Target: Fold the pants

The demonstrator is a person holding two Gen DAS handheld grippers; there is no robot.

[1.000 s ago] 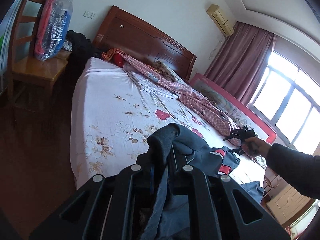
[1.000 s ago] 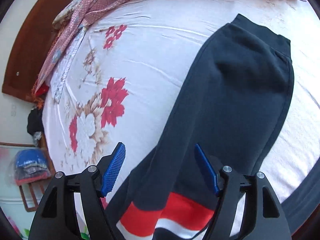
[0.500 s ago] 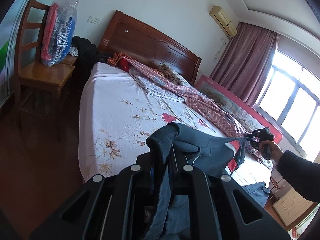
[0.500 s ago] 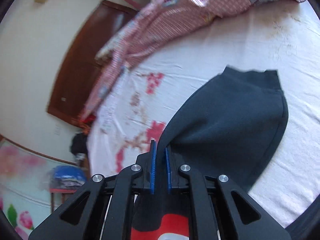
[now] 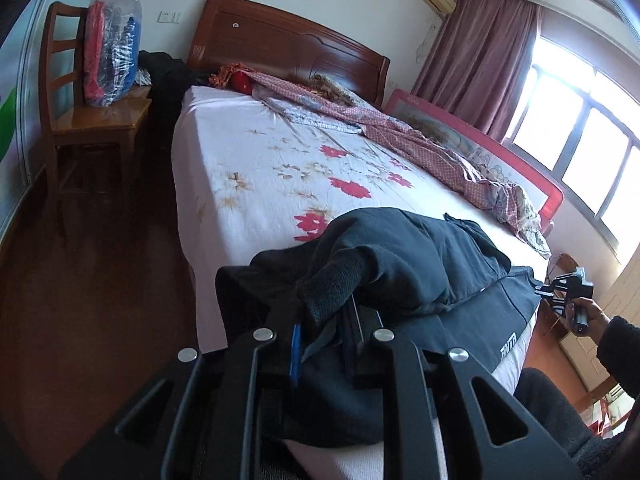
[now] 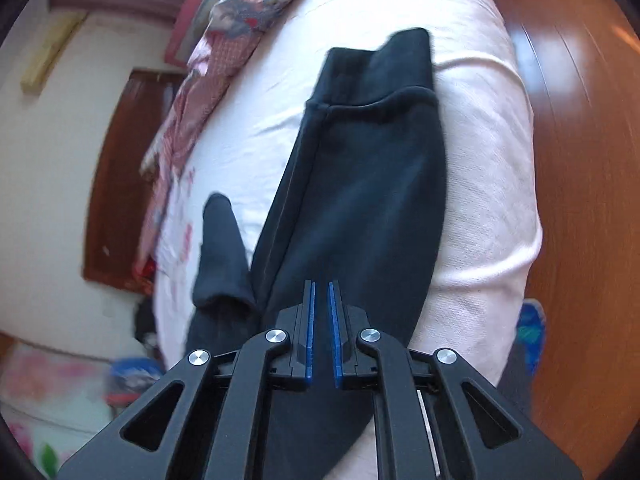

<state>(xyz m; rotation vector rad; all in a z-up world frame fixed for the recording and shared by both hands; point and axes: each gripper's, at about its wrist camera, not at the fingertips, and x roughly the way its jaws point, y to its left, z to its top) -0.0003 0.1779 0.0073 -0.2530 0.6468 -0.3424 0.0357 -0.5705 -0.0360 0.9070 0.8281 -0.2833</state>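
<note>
Meanwhile, the dark navy fleece pants (image 5: pixel 420 268) are lying bunched along the foot edge of the floral-sheeted wooden bed (image 5: pixel 256 168) — the left gripper (image 5: pixel 322 344) is pinching a ribbed cuff between narrow jaws, and the right gripper (image 6: pixel 322 332) is gripping dark fabric at the near corner, jaws nearly closed.

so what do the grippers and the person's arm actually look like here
Both grippers are matte black, with angular linkage arms that have triangular cutouts and round silver pivot bolts. The right gripper has flat blue textured pads on its fingers; the left gripper shows a blue pad too. The right hand is bare, with a dark fuzzy sleeve.
</note>
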